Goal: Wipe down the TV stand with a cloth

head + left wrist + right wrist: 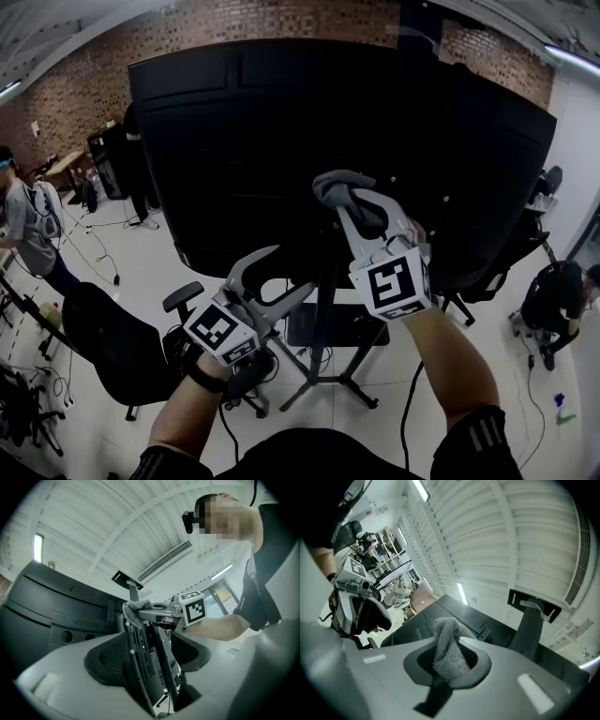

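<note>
**Cloth clamped in right gripper, held at the top of the TV stand's upright**

Right gripper: jaws closed on a grey cloth. The cloth is bunched and sticks up out of the pads. In the head view it sits high against the black back panel of the TV.

The left gripper view shows the same cloth at the upper end of the stand's slotted upright rail. It is against the rail or just beside it; I can't tell if they touch.

Left gripper: jaws wide apart, nothing pressed between the pads. It is lower than the right one and to its left, near the stand's column. From its own camera, the rail shows through the gap between the jaws.

TV stand: dark column under the TV, splayed legs on the pale floor.

Surroundings:
- A black office chair at lower left.
- A brick wall behind the TV.
- One person stands at far left.
- Another person crouches at far right.
- Cables trail over the floor.
</note>
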The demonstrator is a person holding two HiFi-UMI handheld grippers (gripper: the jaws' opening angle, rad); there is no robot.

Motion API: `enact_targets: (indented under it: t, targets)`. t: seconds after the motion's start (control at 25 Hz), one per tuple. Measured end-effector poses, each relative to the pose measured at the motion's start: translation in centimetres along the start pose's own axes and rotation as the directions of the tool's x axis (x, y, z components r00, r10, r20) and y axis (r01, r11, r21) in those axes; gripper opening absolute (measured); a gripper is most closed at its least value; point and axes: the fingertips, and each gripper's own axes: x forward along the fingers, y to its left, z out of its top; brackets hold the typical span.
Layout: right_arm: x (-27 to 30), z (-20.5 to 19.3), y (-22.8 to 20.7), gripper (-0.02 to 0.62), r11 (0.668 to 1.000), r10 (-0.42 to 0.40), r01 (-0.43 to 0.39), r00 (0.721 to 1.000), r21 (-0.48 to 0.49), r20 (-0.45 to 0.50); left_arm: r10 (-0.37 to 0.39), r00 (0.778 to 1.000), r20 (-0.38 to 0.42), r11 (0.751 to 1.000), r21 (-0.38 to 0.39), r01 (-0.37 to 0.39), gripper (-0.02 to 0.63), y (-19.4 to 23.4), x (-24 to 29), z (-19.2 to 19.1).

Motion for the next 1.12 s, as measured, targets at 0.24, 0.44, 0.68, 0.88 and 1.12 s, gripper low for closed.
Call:
enact_targets:
  t: [0.24, 0.44, 0.68, 0.88, 1.12]
  targets:
    - [5.7, 0.2, 3.7, 0.02, 0.999, -0.029, 0.027, 0.995, -0.024, -0.097, 0.005, 1.0, -0.008, 1.0, -0.023, -0.005, 0.313, 2.4, -3.9, -0.2]
    - [9.8, -0.6, 5.5, 0.02, 0.96, -0.068, 0.001, 0.971, -0.281, -0.23, 0.002, 1.0, -0.021, 0.999, -0.042, -0.003, 0.313, 3.5, -5.9, -1.0]
    - [12.6, -2.2, 5.9, 0.02, 0.797, -0.124, -0.144, 0.911, -0.587, -0.393, -0.004, 1.0, -0.015, 0.998, -0.062, 0.003, 0.313, 4.4, -7.0, -1.1]
    - [13.8, -4.1, 6.0, 0.02, 0.71, -0.163, -0.218, 0.875, -0.67, -0.456, -0.012, 1.0, -0.014, 0.997, -0.07, 0.011, 0.313, 4.6, -7.5, -1.1]
    - [14.6, -4.2, 6.3, 0.02, 0.706, -0.157, -0.223, 0.876, -0.672, -0.456, -0.015, 1.0, -0.011, 0.997, -0.079, 0.014, 0.313, 4.7, -8.2, -1.2]
